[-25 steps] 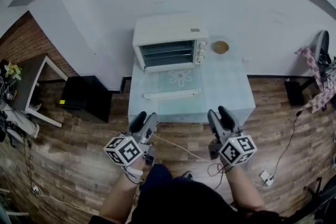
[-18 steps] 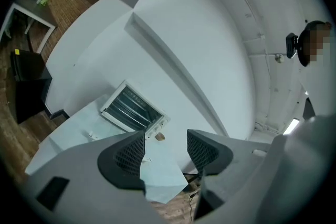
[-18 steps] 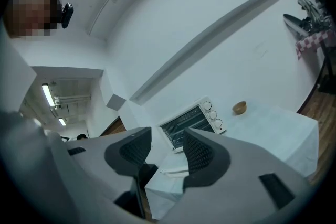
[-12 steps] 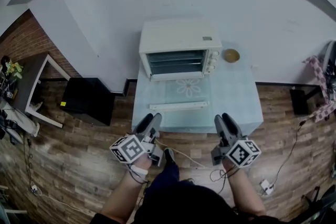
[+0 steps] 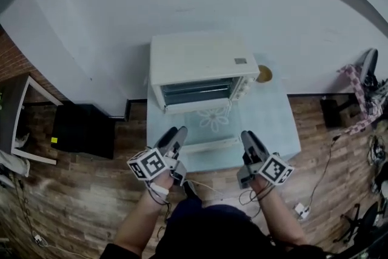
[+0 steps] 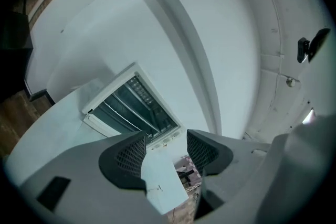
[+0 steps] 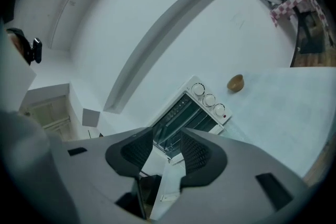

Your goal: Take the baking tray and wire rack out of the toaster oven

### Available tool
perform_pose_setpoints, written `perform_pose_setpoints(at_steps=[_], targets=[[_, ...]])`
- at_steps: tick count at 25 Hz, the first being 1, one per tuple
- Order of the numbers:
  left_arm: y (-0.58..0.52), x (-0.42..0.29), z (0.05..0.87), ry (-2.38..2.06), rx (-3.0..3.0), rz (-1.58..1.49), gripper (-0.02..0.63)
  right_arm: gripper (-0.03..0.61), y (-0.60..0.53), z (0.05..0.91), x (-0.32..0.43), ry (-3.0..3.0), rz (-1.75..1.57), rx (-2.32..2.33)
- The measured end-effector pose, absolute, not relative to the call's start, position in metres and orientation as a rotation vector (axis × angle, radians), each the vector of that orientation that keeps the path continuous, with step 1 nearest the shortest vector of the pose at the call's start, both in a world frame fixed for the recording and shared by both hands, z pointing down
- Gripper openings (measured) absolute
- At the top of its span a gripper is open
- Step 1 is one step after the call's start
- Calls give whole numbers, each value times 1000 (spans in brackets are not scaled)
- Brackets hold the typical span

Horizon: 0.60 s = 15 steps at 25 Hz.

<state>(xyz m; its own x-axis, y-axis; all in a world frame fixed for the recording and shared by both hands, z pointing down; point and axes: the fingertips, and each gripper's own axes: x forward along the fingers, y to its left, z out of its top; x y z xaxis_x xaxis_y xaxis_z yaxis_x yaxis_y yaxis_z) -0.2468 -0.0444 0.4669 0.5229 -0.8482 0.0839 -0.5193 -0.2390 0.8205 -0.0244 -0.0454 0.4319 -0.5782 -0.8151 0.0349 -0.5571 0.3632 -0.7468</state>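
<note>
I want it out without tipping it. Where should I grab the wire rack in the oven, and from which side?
Probably the front edge, reached level from the open front, over the lowered door: the wire rack lies flat inside the toaster oven, whose walls close every other side.

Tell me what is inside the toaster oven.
Toaster oven open: thin bars show inside at several levels. Tray and rack cannot be told apart; the back is dark.
</note>
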Motion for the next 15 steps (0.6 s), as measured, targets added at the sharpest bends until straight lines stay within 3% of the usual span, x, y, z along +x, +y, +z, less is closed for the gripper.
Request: perform_pose_setpoints(at_steps=[5,10,15], targets=[[-95,-261,490,-1103,1867,-476,239,164,-95,450,-44,2240,-1105,-1214],[-139,-258,514,-1087,1754,-554,238,167,-129,507,-35,1972,-1410,-1465],[-180,-261,540,-1091,1570,-672,238,170,-185,529,-54,1896,-1471,-1333]])
